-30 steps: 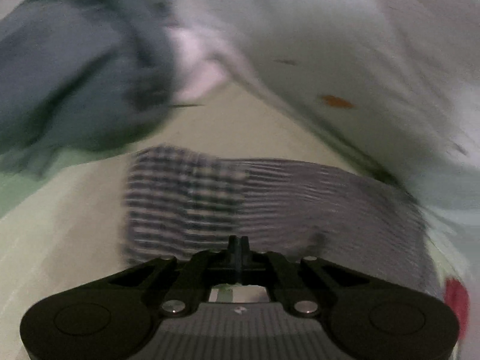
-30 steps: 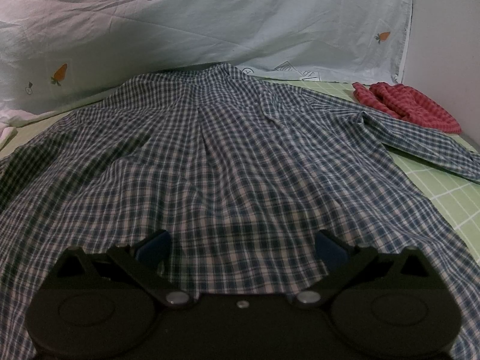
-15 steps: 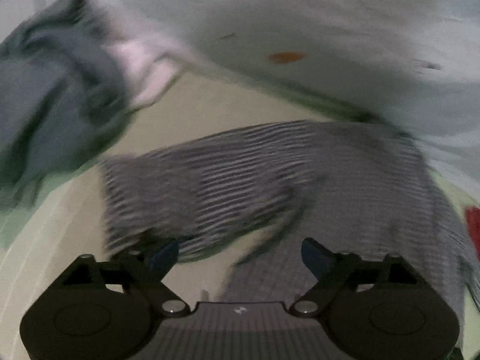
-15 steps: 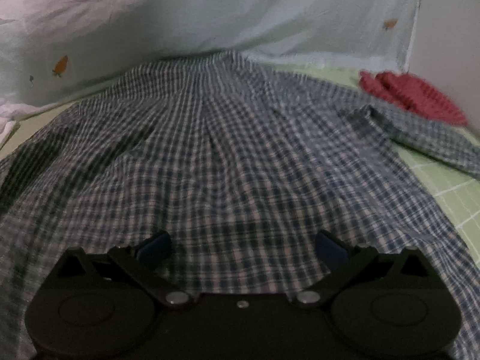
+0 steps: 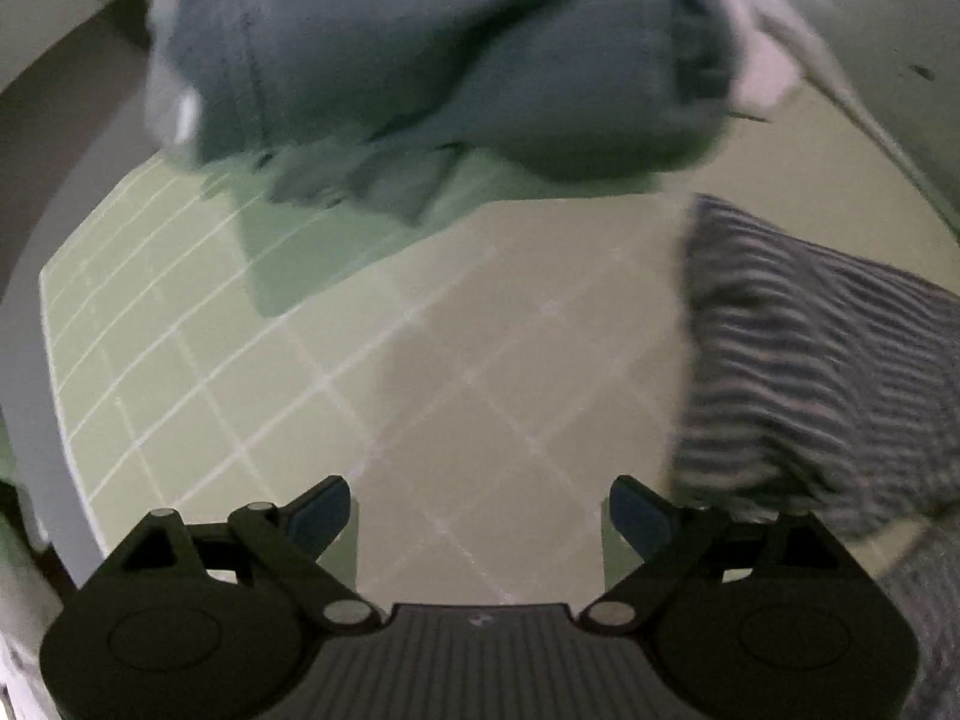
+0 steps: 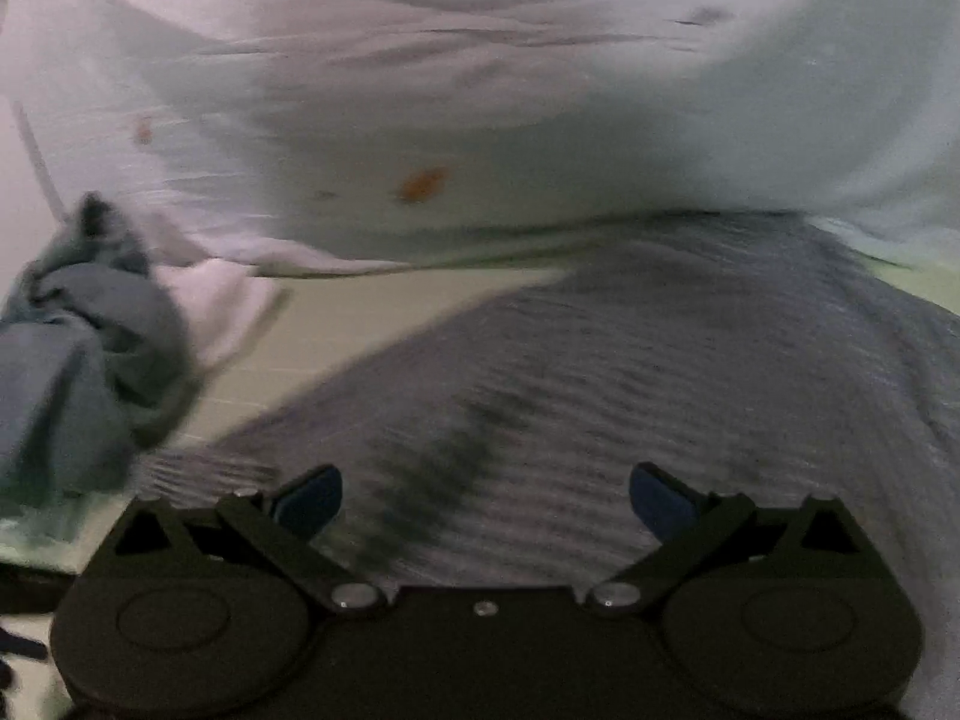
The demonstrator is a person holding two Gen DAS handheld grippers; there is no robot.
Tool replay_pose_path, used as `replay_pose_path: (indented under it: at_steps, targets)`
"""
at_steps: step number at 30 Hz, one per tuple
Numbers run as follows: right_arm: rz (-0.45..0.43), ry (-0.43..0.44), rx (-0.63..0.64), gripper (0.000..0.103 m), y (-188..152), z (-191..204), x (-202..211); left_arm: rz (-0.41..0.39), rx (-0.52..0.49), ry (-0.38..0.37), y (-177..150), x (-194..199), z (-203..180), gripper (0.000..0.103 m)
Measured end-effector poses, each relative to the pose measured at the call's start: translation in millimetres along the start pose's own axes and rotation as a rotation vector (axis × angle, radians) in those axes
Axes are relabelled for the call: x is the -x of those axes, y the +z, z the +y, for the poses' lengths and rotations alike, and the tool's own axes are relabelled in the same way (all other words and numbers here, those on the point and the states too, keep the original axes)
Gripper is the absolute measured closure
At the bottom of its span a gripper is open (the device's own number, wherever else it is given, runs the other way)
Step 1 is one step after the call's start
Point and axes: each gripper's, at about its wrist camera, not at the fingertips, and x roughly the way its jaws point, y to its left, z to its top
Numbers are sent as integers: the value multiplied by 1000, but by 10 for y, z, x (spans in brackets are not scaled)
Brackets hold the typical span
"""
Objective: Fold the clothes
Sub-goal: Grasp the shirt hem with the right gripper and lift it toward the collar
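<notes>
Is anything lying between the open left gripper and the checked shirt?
Nothing visible does. The left gripper is open over bare green sheet; the checked shirt lies to its right. The grey-blue clothes heap sits farther ahead.

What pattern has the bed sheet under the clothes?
The green bed sheet carries a grid of thin white lines, clearest in the left wrist view.

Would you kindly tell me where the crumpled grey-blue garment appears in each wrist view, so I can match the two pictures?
Left wrist view: the crumpled grey-blue garment fills the upper centre, above the green grid-patterned sheet.
Right wrist view: it sits at the left edge, at mid height.
Shared landmark: the blue-and-white checked shirt, at right in the left view, centre and right in the right view.
</notes>
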Motion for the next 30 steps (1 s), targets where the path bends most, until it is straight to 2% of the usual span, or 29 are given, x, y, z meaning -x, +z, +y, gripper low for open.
replay_pose_path:
  at_steps: [2,5,7,12,14,17,19,20,22,24,30]
  targets:
    - [24,62,25,0,116,262,-171,7,18,17,11,-99,108,0]
    - [69,127,93,2,198,635,-462,-12,12,9,37,-143,160,0]
    - [114,171,127,8,179,847,-694,-28,-8,8,63,-152,147,0]
    - [256,275,123,21,15,1119,-1125,-24,-6,-15,158,-214,185,0]
    - [295,289,125,25,-83,1186,-1187,-33,-19,-18,166,-226,190,0]
    - [265,271,216,28,-144,1316,-1189,-48,-37,-23,172,-241,199,0]
    - [242,238,300,57,-177,1407,-1186,-56,-42,-24,163,-207,178,0]
    - [229,221,341,60,-194,1452,-1184,-57,-41,-24,157,-197,170,0]
    - [221,233,365,84,-200,1445,-1170,-56,-36,-22,167,-201,168,0]
    - [222,257,369,93,-185,1405,-1152,-47,-27,-30,157,-178,138,0]
    - [99,227,310,97,-13,1132,-742,-18,-2,-63,107,-87,26,0]
